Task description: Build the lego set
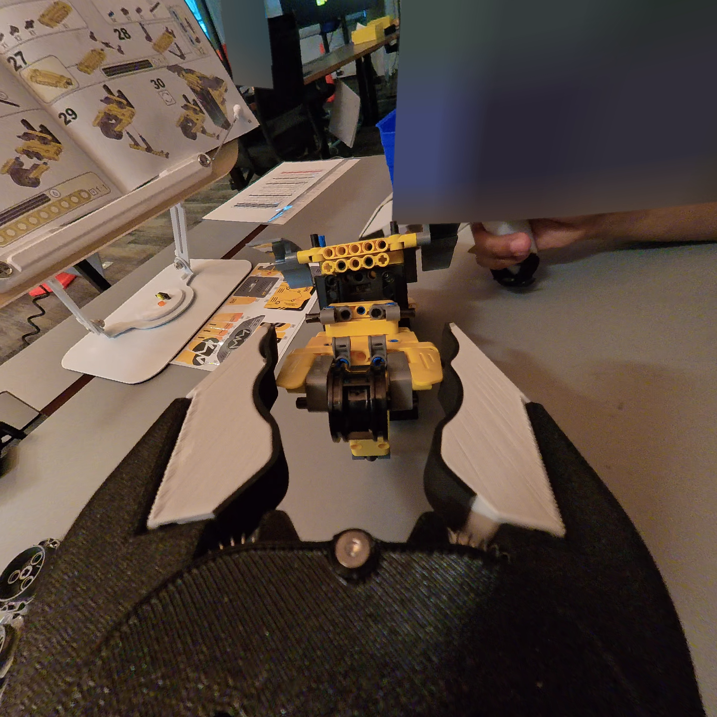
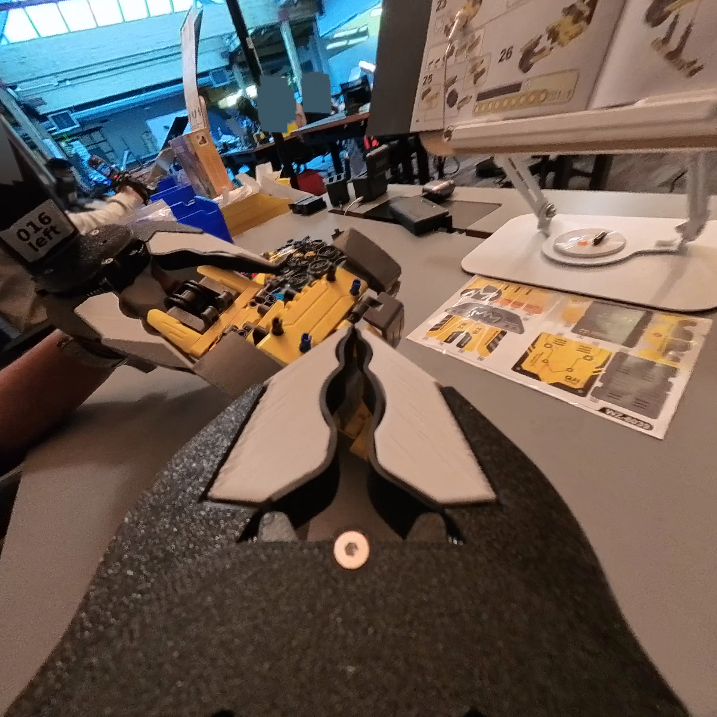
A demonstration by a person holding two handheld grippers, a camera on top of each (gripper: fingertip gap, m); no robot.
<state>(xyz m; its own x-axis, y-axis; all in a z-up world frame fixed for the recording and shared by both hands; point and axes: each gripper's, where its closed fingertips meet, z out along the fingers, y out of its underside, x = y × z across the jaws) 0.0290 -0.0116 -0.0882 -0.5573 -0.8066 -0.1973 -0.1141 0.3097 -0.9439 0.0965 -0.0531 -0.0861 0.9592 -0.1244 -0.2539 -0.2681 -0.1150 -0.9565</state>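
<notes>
Between the left tool's [image 1: 359,333] spread fingers sits the yellow model [image 1: 359,349]; the right tool [image 2: 354,329] (tips together) hides its grip.

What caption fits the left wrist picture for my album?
Open left hand-held gripper flanks a yellow brick model on the table, beside a sticker sheet.

A smooth grey tabletop [image 2: 582,504] is filling the foreground. At one o'clock in the right wrist view, a white metal book stand [image 2: 562,256] is standing on it, holding an open instruction booklet [image 2: 504,66]. At eleven o'clock, blue plastic bins [image 2: 198,213] and a yellow tray [image 2: 256,211] are sitting along the far edge. Beyond them, long dark workbenches [image 2: 329,128] are stretching through an open workshop, with bluish daylight coming through high windows [image 2: 77,19] at ten o'clock. Patterned grey carpet [image 1: 128,248] is covering the floor.
</notes>
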